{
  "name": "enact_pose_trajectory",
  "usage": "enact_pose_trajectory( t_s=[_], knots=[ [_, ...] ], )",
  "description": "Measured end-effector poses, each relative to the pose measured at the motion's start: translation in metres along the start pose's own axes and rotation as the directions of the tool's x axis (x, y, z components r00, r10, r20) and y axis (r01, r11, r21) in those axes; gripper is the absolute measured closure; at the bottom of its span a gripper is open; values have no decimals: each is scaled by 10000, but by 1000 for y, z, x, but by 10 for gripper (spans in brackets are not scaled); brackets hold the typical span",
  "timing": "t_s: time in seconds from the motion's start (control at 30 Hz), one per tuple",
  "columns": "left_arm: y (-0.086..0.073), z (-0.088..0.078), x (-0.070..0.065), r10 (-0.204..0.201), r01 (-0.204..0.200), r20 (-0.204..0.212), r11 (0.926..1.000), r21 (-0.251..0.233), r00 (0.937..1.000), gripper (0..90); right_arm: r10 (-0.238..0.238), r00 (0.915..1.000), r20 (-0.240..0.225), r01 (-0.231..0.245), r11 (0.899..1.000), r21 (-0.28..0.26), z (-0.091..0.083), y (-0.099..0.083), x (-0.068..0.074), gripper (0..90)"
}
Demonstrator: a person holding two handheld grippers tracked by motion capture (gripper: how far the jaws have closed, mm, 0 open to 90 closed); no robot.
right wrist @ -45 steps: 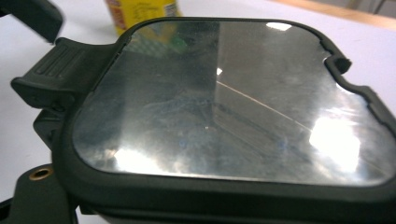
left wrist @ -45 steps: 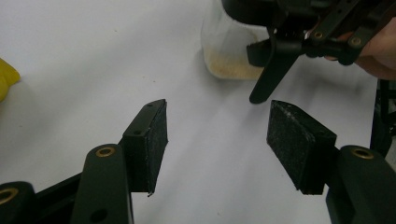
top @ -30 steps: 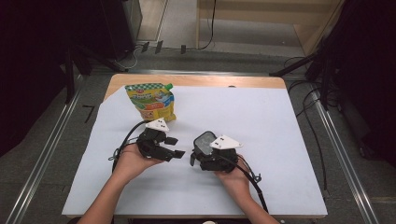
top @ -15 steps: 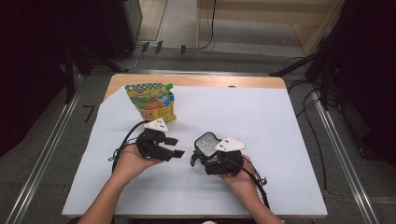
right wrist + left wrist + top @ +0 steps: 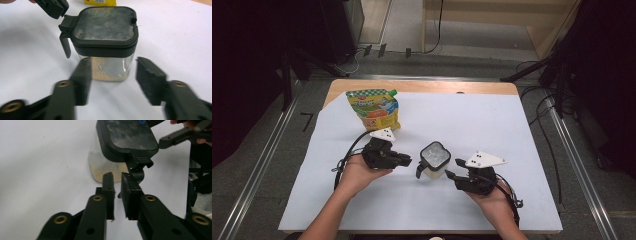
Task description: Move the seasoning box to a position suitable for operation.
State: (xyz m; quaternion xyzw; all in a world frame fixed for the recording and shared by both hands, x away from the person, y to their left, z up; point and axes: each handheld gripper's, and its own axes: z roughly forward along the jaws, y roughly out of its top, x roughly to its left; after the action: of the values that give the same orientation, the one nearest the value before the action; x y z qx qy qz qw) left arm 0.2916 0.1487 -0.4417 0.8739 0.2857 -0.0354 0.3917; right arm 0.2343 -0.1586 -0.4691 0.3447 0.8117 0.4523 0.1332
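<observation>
1. High view: a small clear square jar with a black hinged lid (image 5: 434, 159) stands on the white table sheet (image 5: 512, 125), between the two hand-held grippers. A second ago the right gripper (image 5: 451, 175) was up against this jar; it has since drawn back toward the right and the jar stands free. The left gripper (image 5: 406, 161) has stayed put, its tip just beside the jar's black side handle. A yellow and green stand-up pouch with a spout (image 5: 374, 108) sits well apart at the back left, untouched.

2. Left gripper view: the two black jaws have just been closing and now stand almost together, with a thin gap and nothing between them. Their tips lie just short of the jar's lid latch (image 5: 140, 162) and a pale sandy powder (image 5: 107, 171) in the jar's bottom.

3. Right gripper view: the jaws have just been closing from wide open and are blurred; they stand apart on either side of the jar's glass wall (image 5: 110, 67) without touching it.

4. Judgement: the jar looks released and set down; the left jaws, narrowed, seem readied to work the latch or handle.
</observation>
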Motion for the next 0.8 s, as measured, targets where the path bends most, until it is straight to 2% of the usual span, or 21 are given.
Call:
enact_pose_trajectory(
  t_s=[0.1, 0.13, 0.17, 0.27, 0.33, 0.4, 0.5, 0.6, 0.73, 0.8],
  knots=[
    [2, 5, -3, 197, -198, 94, 9997, 118, 9998, 900, -18, 10000, -26, 18, 10000, 36, -1, 1, -2, 647],
    [2, 7, -3, 219, -221, 160, 9996, 149, 9996, 900, 42, 10000, -63, -42, 10000, 51, -1, 1, -3, 709],
    [2, 10, -4, 287, -291, 161, 9993, 250, 9995, 900, 74, 9998, -168, -73, 10000, 66, -1, 1, -4, 735],
    [3, 16, -5, 318, -327, 219, 9985, 432, 9993, 900, 413, 9991, -122, -409, 9988, 252, 0, 1, -7, 839],
    [3, 21, -6, 329, -339, 194, 9979, 560, 9993, 900, 698, 9971, -307, -681, 9963, 532, 3, 1, -9, 900],
    [4, 23, -6, 284, -300, 310, 9981, 535, 9991, 900, 706, 9967, -402, -678, 9954, 670, 6, 2, -9, 900],
    [5, 25, -7, 361, -371, 181, 9977, 568, 9992, 900, 649, 9968, -464, -618, 9960, 653, 9, 4, -7, 900],
    [5, 25, -6, 285, -297, 240, 9983, 509, 9993, 900, 539, 9979, -357, -515, 9966, 648, 12, 5, -3, 900],
    [6, 26, -9, 421, -430, 171, 9975, 561, 9990, 900, 469, 9986, -237, -452, 9968, 661, 14, 6, -2, 900],
    [6, 27, -11, 380, -393, 264, 9979, 508, 9989, 900, 465, 9988, -137, -455, 9967, 670, 15, 5, -3, 900]
  ],
)
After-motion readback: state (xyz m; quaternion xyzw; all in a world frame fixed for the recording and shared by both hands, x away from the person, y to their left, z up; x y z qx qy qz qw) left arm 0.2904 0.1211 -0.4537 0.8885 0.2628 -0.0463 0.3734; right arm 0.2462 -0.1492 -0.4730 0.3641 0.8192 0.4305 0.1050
